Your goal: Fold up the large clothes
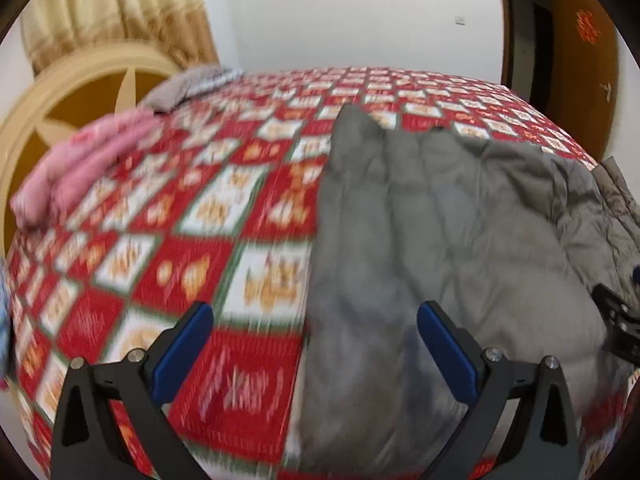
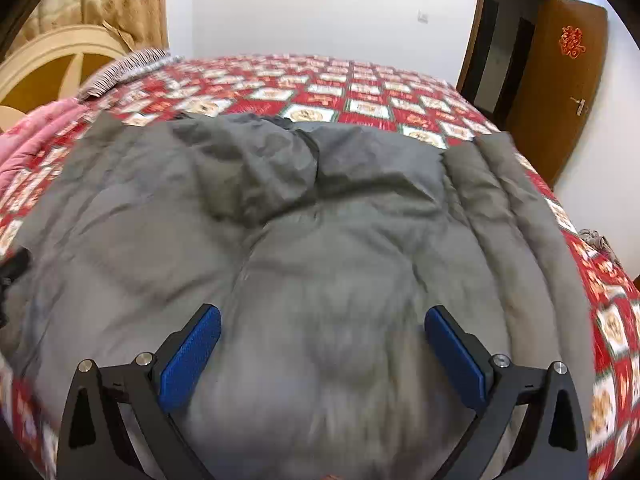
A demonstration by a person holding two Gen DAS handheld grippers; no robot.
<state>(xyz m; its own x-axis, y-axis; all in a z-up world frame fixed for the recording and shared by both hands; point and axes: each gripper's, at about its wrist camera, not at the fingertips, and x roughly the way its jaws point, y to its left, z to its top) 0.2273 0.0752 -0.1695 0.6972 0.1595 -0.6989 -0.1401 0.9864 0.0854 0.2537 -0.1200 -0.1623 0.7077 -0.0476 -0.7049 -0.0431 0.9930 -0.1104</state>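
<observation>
A large grey padded jacket (image 2: 320, 240) lies spread on the bed, its hood (image 2: 256, 168) bunched at the far side. In the left wrist view the jacket (image 1: 440, 240) fills the right half, its left edge running down the middle. My left gripper (image 1: 316, 316) is open and empty, above the jacket's left edge near the bed's front. My right gripper (image 2: 322, 320) is open and empty, above the middle of the jacket's near part. The right gripper's black body shows at the right edge of the left wrist view (image 1: 616, 320).
The bed has a red and white patterned cover (image 1: 208, 208). Folded pink bedding (image 1: 80, 168) and a grey striped pillow (image 1: 188, 84) lie by the cream headboard (image 1: 80, 96) at the left. A brown door (image 2: 560, 76) stands at the far right.
</observation>
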